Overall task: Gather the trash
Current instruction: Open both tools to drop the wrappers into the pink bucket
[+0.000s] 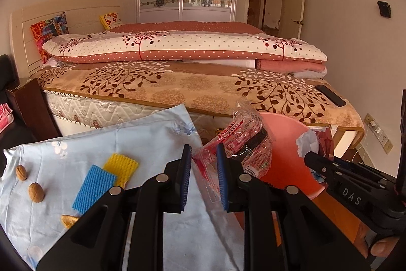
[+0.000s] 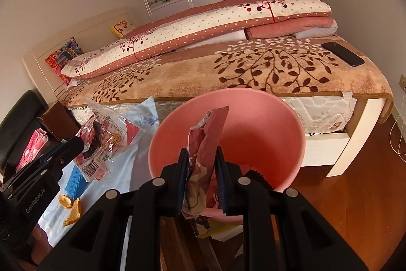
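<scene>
Two grippers (image 1: 203,178) (image 2: 201,180), two wrappers (image 1: 243,144) (image 2: 206,144), one bin (image 2: 266,118).

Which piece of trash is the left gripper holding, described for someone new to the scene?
Start at the round pink plastic bin beside the bed. Just left of it, above the pale blue floral cloth, the left gripper pinches a crinkled clear plastic wrapper with red print. The right gripper's scrap is opaque maroon paper.

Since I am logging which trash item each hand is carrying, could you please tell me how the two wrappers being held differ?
The clear plastic wrapper is see-through with red print and a barcode; the dark red wrapper is opaque.
The clear plastic wrapper is in the left hand-held gripper, over the blue floral cloth; the dark red wrapper is in the right hand-held gripper, over the pink bin.
Both are crumpled and clamped between blue pads.
</scene>
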`<move>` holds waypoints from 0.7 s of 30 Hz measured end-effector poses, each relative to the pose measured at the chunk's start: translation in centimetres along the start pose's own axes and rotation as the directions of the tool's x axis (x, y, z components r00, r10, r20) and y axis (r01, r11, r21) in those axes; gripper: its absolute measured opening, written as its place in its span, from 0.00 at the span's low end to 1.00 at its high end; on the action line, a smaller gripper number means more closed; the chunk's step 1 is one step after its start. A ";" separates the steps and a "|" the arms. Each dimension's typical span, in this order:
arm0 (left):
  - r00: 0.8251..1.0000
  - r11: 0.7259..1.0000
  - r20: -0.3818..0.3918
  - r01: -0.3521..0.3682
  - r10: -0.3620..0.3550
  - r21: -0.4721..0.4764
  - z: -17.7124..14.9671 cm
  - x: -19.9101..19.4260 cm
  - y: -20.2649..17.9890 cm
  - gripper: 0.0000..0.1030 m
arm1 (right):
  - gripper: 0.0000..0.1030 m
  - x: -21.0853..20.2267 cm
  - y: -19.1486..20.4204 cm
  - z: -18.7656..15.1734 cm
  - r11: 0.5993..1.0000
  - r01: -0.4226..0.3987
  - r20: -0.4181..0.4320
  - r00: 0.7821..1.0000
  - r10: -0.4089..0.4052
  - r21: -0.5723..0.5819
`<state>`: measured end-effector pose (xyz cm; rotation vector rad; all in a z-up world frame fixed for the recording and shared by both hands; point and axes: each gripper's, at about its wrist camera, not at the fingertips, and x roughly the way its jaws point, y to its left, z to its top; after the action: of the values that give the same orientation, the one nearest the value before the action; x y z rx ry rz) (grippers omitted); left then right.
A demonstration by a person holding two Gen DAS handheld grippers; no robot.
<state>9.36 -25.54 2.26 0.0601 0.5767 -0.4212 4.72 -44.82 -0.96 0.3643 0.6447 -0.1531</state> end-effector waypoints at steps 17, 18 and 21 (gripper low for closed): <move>0.992 0.996 -0.099 0.085 -0.084 0.006 0.2 6.3 -4.0 0.19 | 0.20 3.5 -3.9 0.2 0.996 0.069 -0.062 0.996 -0.066 0.050; 0.991 0.996 -0.106 0.086 -0.085 0.011 0.2 6.6 -4.2 0.19 | 0.20 3.8 -4.0 0.2 0.996 0.071 -0.065 0.996 -0.068 0.053; 0.991 0.996 -0.109 0.085 -0.082 0.023 0.3 7.2 -4.8 0.19 | 0.20 4.2 -4.2 0.5 0.995 0.082 -0.066 0.995 -0.078 0.051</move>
<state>13.03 -32.68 -1.09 0.0856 0.6818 -0.5100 7.24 -49.06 -4.33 0.3965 0.7201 -0.2362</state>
